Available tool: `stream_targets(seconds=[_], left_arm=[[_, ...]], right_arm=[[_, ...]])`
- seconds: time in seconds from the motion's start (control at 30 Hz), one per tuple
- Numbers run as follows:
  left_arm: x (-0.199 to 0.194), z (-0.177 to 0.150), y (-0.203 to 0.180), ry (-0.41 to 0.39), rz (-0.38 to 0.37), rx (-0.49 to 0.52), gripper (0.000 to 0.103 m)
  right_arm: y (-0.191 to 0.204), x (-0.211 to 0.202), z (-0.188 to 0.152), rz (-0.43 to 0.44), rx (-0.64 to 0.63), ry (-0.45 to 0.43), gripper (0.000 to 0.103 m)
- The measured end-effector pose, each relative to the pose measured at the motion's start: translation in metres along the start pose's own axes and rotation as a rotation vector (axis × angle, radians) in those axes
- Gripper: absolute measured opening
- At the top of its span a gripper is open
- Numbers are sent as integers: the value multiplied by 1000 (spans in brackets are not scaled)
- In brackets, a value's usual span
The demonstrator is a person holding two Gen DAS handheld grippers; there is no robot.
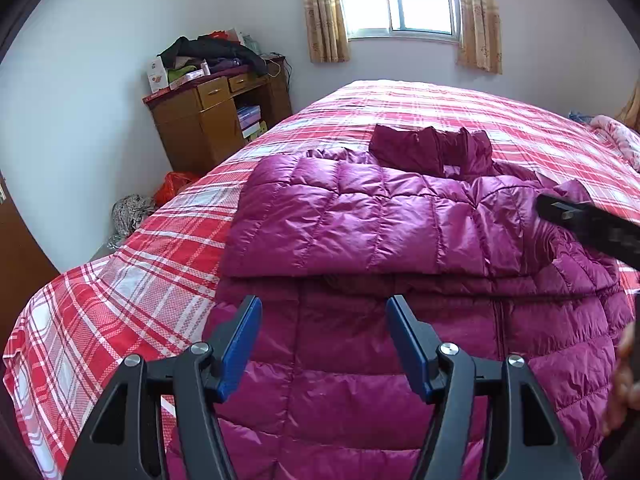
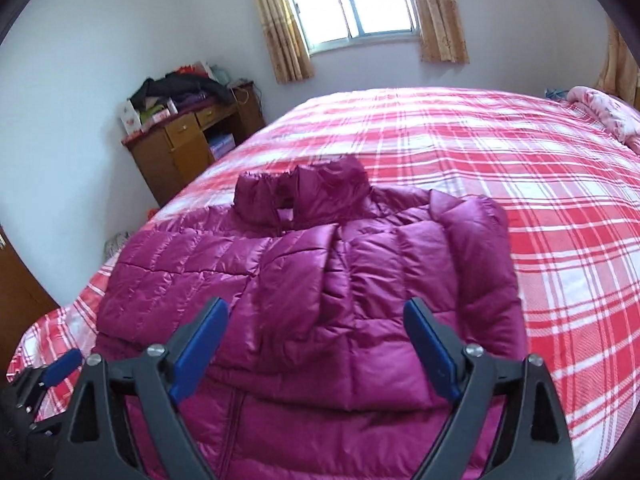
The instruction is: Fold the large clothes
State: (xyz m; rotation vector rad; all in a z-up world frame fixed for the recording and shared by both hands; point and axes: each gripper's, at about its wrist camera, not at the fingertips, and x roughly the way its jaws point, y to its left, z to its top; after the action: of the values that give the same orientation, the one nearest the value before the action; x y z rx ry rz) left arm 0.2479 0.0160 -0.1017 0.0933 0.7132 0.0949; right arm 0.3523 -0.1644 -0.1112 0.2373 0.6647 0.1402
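Note:
A magenta quilted puffer jacket (image 1: 360, 232) lies on the red plaid bed, collar toward the window, with both sleeves folded across its chest; it fills the middle of the right wrist view (image 2: 312, 280). My left gripper (image 1: 324, 320) is open and empty above the jacket's lower front. My right gripper (image 2: 316, 328) is open and empty above the folded sleeves. A black part of the right gripper (image 1: 592, 224) shows at the right edge of the left wrist view. The left gripper's blue finger (image 2: 62, 364) shows at the lower left of the right wrist view.
The red and white plaid bedspread (image 2: 500, 168) stretches far to the right. A wooden desk (image 1: 216, 120) piled with clothes and boxes stands against the wall at left. Bags (image 1: 172, 188) lie on the floor beside the bed. A pink blanket (image 2: 600, 112) lies at the far right.

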Motion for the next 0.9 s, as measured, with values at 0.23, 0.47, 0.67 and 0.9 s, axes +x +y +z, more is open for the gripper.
stream_targets(seconds=[0.23, 0.47, 0.67, 0.9], left_arm=[[4, 14, 25, -14, 8, -30, 65], [23, 50, 44, -54, 60, -79, 65], [71, 65, 48, 6, 169, -86, 65], [126, 35, 64, 124, 212, -183, 67]], right_arm=[[13, 36, -15, -35, -45, 153, 26], [20, 12, -37, -3, -104, 169, 23], [17, 26, -46, 4, -110, 191, 24], [6, 29, -51, 44, -72, 178, 25]])
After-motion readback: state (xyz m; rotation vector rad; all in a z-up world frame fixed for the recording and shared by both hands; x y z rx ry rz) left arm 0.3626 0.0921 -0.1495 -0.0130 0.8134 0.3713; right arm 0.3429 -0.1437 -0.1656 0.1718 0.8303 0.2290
